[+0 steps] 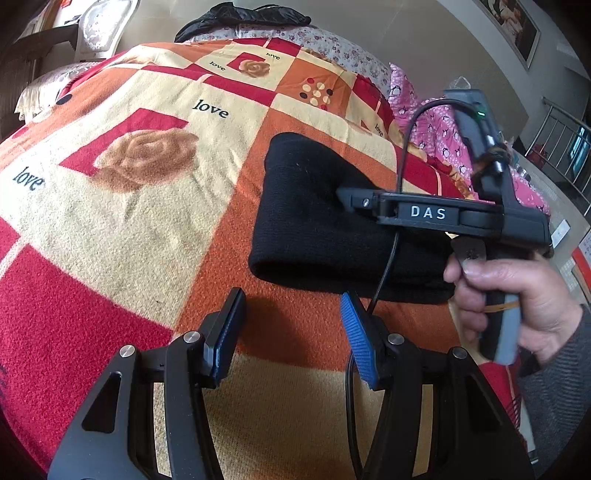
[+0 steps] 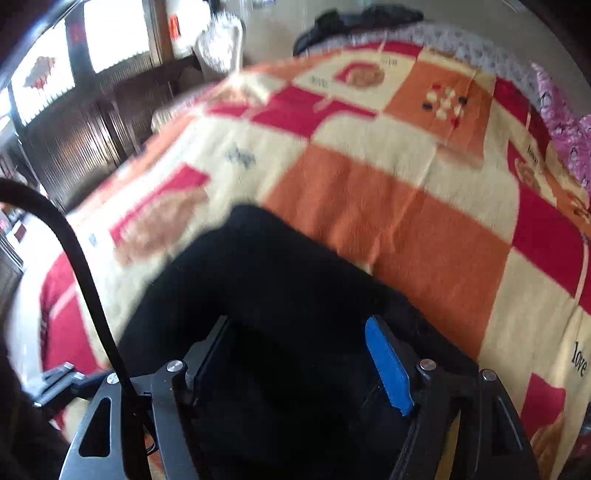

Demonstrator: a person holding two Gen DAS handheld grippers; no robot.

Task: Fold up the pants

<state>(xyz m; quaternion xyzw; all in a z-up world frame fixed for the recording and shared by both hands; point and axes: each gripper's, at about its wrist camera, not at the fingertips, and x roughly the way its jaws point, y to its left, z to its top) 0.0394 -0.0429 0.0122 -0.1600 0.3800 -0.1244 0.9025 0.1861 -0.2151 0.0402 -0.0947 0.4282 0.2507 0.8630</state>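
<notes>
A bed is filling both views, covered by a blanket (image 1: 155,206) in red, orange and cream squares with rose prints and the word "love". Black pants (image 1: 310,218), folded into a thick oblong bundle, are lying on an orange square toward the blanket's right side. In the left wrist view the bundle's long axis is running from near to far, tilting slightly right, with a rounded fold edge facing the left gripper (image 1: 291,332).

That gripper is hovering just short of the bundle, its fingers standing apart with only blanket between them. The right gripper (image 1: 349,197), held in a hand (image 1: 517,295), is reaching over the pants from the right; its cable (image 1: 400,155) is looping across the bundle. The right wrist view is blurred, but its fingers (image 2: 388,365) are standing wide apart with black cloth below and between them; the pads are not pressing it.

A dark garment (image 1: 240,16) is lying at the bed's far end, and pink penguin-print bedding (image 1: 436,125) is bunching along the right edge. A white chair (image 1: 103,26) is standing beyond the far left corner.
</notes>
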